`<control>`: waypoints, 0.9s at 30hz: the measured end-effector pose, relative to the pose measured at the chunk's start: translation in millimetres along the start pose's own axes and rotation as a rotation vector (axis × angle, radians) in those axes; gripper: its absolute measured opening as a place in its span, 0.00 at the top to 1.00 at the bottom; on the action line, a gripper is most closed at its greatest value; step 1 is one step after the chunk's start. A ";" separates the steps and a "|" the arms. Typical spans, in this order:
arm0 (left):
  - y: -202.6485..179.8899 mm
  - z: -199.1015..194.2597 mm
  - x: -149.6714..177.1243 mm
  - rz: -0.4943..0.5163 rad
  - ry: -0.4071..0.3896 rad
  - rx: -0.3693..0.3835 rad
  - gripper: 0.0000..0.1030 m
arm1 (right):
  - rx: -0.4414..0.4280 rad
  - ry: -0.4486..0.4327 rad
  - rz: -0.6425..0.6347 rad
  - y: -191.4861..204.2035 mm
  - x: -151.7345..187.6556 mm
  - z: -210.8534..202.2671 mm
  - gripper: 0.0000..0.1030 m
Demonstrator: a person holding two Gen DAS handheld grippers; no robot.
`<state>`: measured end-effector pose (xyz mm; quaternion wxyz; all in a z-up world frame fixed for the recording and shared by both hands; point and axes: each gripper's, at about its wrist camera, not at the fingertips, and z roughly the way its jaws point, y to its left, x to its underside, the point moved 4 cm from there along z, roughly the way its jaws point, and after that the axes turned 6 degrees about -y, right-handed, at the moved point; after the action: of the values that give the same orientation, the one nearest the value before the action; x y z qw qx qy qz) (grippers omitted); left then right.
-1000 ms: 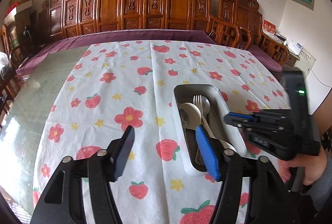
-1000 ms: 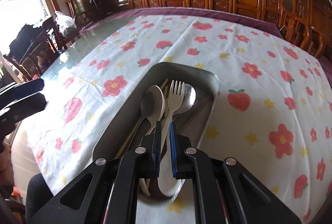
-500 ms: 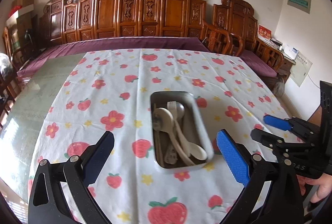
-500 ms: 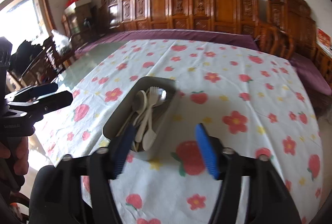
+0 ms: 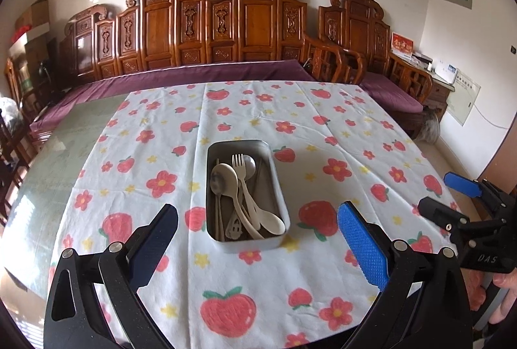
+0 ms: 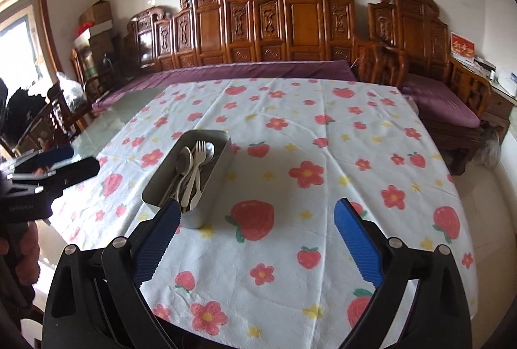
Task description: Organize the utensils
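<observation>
A metal tray (image 5: 277,187) sits near the middle of the table (image 5: 48,161), on a cloth (image 5: 323,268) printed with strawberries and flowers. All the utensils in view lie inside it, lengthwise and overlapping: a pale fork (image 5: 239,168), a pale spoon (image 5: 226,176) with its bowl toward the far end, another pale spoon (image 5: 271,223) with its bowl at the near end, and grey metal pieces under them that are too tangled to count. They lie along the tray's long side because that is the only way their handles fit; nothing shows on the cloth outside it.

The left hand-held gripper (image 5: 258,239) is spread wide with nothing between its fingers, hanging above the near part of the cloth with the tray framed between its two pads. The right hand-held gripper (image 6: 257,229) is likewise wide apart and empty, over bare cloth with the tray just off its left finger; in the left view it appears at the right edge (image 5: 452,197), well clear of the tray. Both stand back from the tray, not reaching in, which suggests the gathering is finished or nearly so.

If anything remains, it would probably be squaring the tray on the cloth or tidying the crossed handles, a fiddly job since the thin pieces lie stacked on each other.
</observation>
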<state>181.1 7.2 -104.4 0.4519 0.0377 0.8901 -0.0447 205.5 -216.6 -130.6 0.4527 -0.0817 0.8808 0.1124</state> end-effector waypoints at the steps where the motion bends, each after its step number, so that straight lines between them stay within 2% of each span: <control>1: -2.3 -5.6 0.3 -0.003 -0.009 -0.001 0.07 | 0.001 -0.010 0.003 -0.7 -1.6 -4.6 0.06; 9: -21.6 -53.7 -13.5 0.036 -0.107 -0.028 0.07 | 0.003 -0.157 0.004 5.2 -25.3 -60.8 0.06; 18: -31.6 -109.6 -33.4 0.019 -0.232 -0.032 0.07 | 0.004 -0.293 -0.006 16.5 -44.9 -120.6 0.06; 23: -35.0 -130.5 -37.7 0.011 -0.280 -0.048 0.07 | 0.003 -0.329 -0.016 22.1 -48.2 -143.0 0.06; 27: -34.2 -134.7 -37.4 0.002 -0.287 -0.054 0.07 | 0.021 -0.345 -0.038 24.6 -48.8 -149.6 0.06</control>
<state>91.6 -12.5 6.5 0.5755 0.0194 0.8172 -0.0253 111.0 -231.7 -3.3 0.6000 -0.0731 0.7894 0.1072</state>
